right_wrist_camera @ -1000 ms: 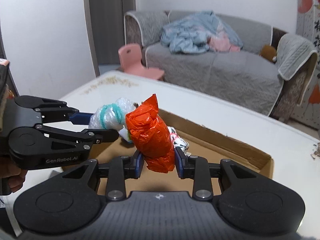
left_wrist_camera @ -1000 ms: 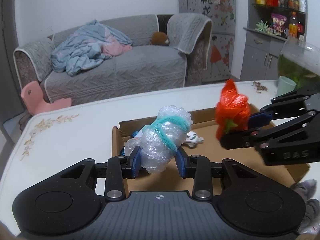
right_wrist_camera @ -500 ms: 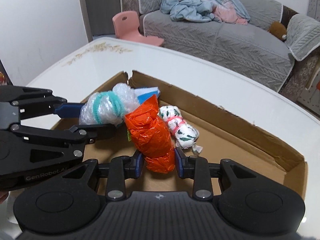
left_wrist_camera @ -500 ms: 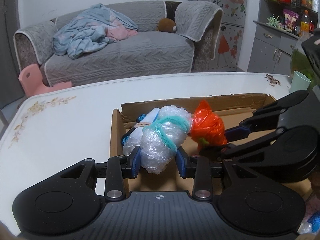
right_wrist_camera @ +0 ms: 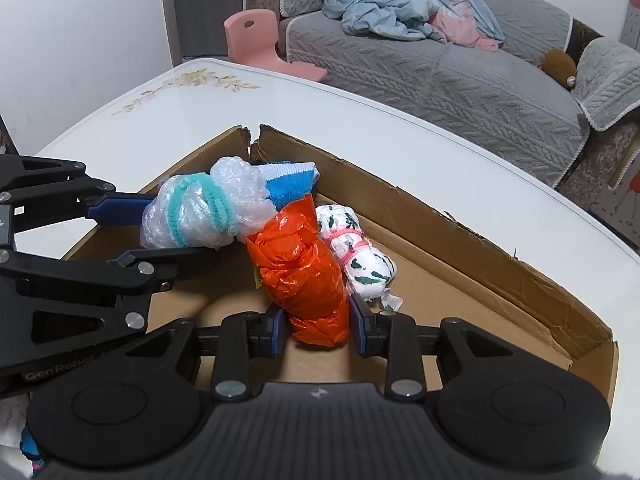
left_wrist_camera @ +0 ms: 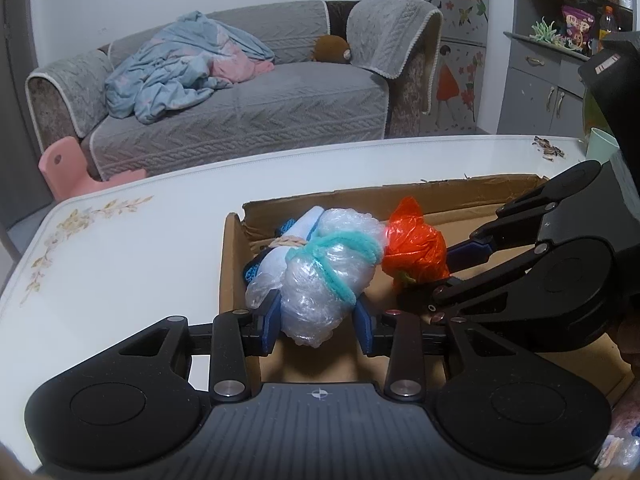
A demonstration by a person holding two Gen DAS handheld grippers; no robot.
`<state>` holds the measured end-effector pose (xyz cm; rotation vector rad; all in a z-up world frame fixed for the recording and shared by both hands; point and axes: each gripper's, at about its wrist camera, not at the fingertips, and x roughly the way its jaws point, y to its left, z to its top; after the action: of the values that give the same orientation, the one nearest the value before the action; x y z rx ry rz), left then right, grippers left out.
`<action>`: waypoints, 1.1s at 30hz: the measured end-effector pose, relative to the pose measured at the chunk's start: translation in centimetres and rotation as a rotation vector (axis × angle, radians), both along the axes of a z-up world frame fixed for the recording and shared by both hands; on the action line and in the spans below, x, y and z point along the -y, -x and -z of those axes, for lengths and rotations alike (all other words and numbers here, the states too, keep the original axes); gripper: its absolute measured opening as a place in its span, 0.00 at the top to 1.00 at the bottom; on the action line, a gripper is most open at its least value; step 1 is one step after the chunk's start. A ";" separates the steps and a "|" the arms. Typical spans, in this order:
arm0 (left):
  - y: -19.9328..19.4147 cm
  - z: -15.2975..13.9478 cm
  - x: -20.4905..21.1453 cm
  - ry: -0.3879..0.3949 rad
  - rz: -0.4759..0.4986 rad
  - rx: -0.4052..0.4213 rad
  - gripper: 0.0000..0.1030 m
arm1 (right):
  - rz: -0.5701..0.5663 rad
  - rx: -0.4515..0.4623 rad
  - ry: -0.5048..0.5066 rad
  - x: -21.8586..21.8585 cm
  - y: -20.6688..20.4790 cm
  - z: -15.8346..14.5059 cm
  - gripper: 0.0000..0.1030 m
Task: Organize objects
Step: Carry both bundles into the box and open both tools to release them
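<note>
My left gripper (left_wrist_camera: pixel 318 322) is shut on a clear bubble-wrap bundle (left_wrist_camera: pixel 320 276) tied with a teal band, low inside the shallow cardboard box (left_wrist_camera: pixel 230 264). It also shows in the right wrist view (right_wrist_camera: pixel 200 212). My right gripper (right_wrist_camera: pixel 318 328) is shut on an orange plastic-bag bundle (right_wrist_camera: pixel 304 272), which sits down in the box (right_wrist_camera: pixel 500 264) beside the bubble-wrap bundle and shows in the left wrist view (left_wrist_camera: pixel 414 248). A blue and white rolled sock (right_wrist_camera: pixel 290 184) lies in the box's far corner. A white patterned sock roll (right_wrist_camera: pixel 356 248) with a pink band lies just right of the orange bundle.
The box rests on a white table (left_wrist_camera: pixel 120 248) with a floral print at its left end. A pale green cup (left_wrist_camera: pixel 600 152) stands at the table's far right. Loose items (right_wrist_camera: pixel 24 440) lie by the left gripper's body. A grey sofa (left_wrist_camera: pixel 240 104) and pink chair (right_wrist_camera: pixel 256 36) stand beyond.
Both grippers have come down and forward into the box with their bundles. The orange bundle went from held high above the box to low against its floor, next to the bubble-wrap bundle.
</note>
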<state>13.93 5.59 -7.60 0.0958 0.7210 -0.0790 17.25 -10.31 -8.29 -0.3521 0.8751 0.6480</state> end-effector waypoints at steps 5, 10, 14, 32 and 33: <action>-0.2 0.6 -0.5 0.007 -0.003 -0.029 0.53 | -0.004 -0.009 0.006 -0.3 -0.2 0.3 0.70; -0.3 0.8 -0.4 0.006 0.000 -0.041 0.51 | -0.001 -0.011 0.004 -0.3 -0.4 0.3 0.70; -0.2 0.5 -0.5 0.005 -0.001 -0.039 0.45 | 0.008 -0.003 0.004 -0.2 -0.5 0.2 0.62; 2.7 -2.8 -0.9 0.042 -0.002 -0.002 0.17 | 0.008 0.029 0.009 0.1 1.5 -2.2 0.55; 3.2 -3.2 -0.9 0.046 -0.005 0.006 0.17 | 0.006 0.035 0.008 0.2 1.9 -2.5 0.55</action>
<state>10.71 6.46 -4.44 0.0496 0.7127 -0.0901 15.40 -10.47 -5.78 -0.3673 0.8455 0.6309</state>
